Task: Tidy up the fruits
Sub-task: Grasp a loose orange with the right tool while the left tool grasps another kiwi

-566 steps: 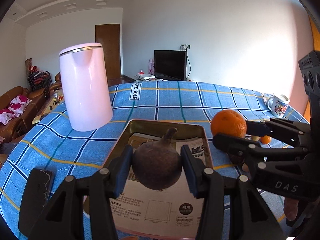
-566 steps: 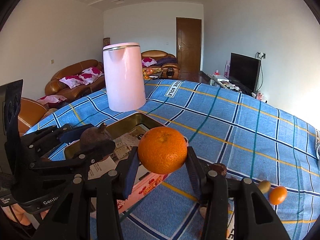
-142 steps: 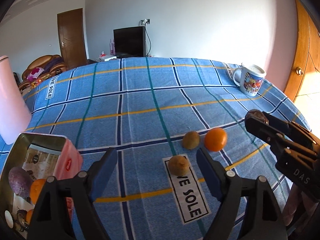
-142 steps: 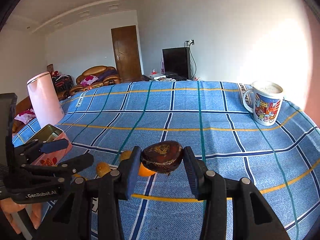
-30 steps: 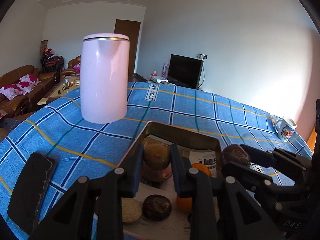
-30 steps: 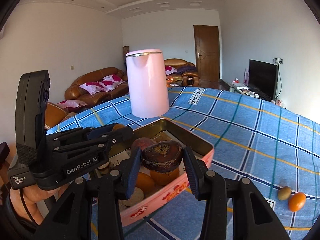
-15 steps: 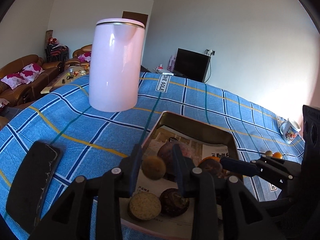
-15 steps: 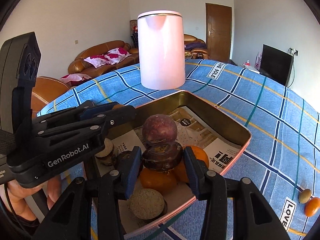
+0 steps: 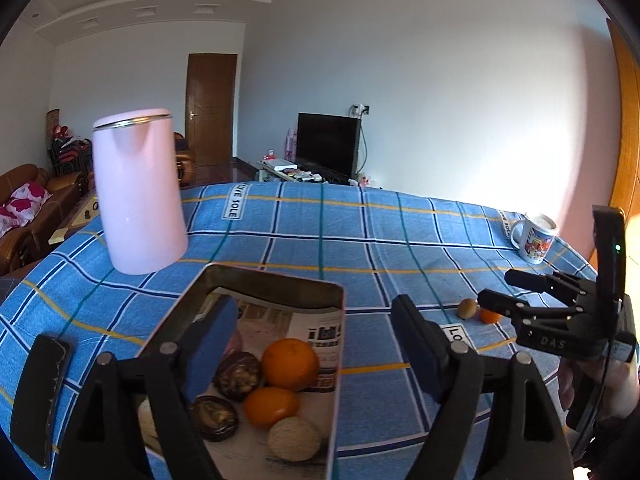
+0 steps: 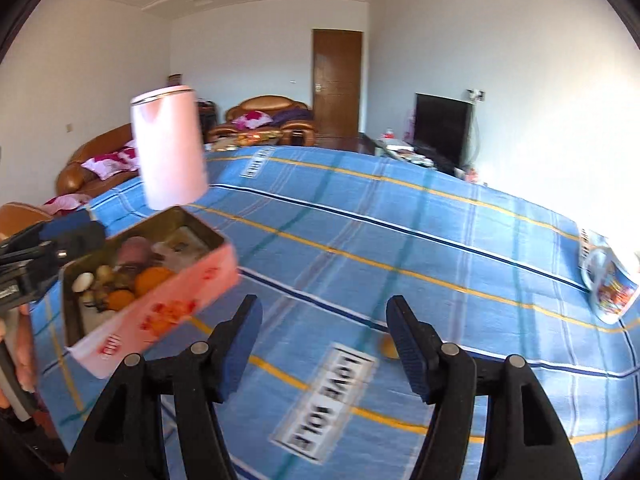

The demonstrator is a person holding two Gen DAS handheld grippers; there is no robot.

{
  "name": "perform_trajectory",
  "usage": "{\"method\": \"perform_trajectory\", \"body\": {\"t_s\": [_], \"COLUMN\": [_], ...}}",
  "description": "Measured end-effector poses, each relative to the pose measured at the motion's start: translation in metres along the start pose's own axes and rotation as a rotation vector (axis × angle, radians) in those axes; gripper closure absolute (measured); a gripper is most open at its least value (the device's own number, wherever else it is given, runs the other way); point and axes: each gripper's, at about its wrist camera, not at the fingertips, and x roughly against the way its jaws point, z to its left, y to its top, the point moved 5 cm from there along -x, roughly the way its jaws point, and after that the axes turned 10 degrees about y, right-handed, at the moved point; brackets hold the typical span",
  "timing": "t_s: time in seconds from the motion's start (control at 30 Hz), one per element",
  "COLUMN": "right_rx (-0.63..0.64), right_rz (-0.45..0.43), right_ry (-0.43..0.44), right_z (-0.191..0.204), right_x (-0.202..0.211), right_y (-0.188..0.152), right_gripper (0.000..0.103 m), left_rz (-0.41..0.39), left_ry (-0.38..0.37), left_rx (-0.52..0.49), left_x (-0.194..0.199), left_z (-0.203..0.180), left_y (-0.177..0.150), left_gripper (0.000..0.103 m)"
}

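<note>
An open tin (image 9: 276,280) holds two oranges (image 9: 290,364), dark passion fruits (image 9: 238,376) and a pale round fruit (image 9: 294,438). My left gripper (image 9: 316,344) hovers over the tin's right side, its jaws opening with nothing between them. The right gripper (image 10: 324,332) is over the blue checked cloth right of the tin (image 10: 172,308), jaws also opening and empty. A small orange fruit (image 10: 388,350) peeks out beside its right finger. In the left wrist view a brown fruit (image 9: 467,308) and a small orange one (image 9: 489,315) lie on the cloth under the right gripper (image 9: 498,286).
A tall pink kettle (image 9: 140,192) stands behind the tin. A black phone (image 9: 38,392) lies at the left table edge. A printed mug (image 9: 534,236) sits far right near the edge. The right wrist view shows the left gripper (image 10: 76,230) beside the tin.
Both grippers have let go of their fruits into the tin and opened. The right gripper has swung right, away from the tin. The left one has drawn back and shifted right.
</note>
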Motion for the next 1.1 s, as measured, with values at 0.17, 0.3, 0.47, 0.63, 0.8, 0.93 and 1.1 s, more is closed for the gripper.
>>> {"method": "perform_trajectory", "body": {"t_s": [0.17,0.3,0.47,0.63,0.8,0.93,1.1], "right_rx": [-0.094,-0.145,-0.180,-0.208,-0.218,-0.235,-0.278], "right_rz": [0.097,0.124,0.196,0.194,0.114,0.073,0.028], "right_ry": [-0.080,-0.035,0.007,0.037,-0.008,-0.064,-0.080], "right_z": [-0.058,-0.070,-0.074,-0.077,-0.085,-0.096,-0.111], "right_x": [-0.006,-0.012,-0.031,-0.030,-0.012,0.002,0.017], "right_y": [-0.019,-0.026,-0.034,-0.040,-0.037,-0.037,-0.039], "right_gripper": [0.037,0.037,0.039,0.061,0.061,0.061,0.061], "left_rz": [0.022,0.079,0.130,0.154,0.186,0.233,0.277], "left_ry": [-0.054,-0.086,-0.083,-0.084,-0.106,-0.133,-0.150], "left_rx": [-0.089,-0.117,-0.143,-0.163,-0.189,-0.202,-0.247], "left_x": [-0.014,-0.033,-0.050,-0.060,-0.076,-0.092,-0.105], "left_z": [-0.051,-0.078,-0.095,-0.111,-0.138,-0.159,-0.183], "left_y": [0.006,0.003,-0.002,-0.006,-0.010,-0.016,-0.025], "left_gripper": [0.018,0.017,0.017,0.017,0.017,0.019,0.030]}}
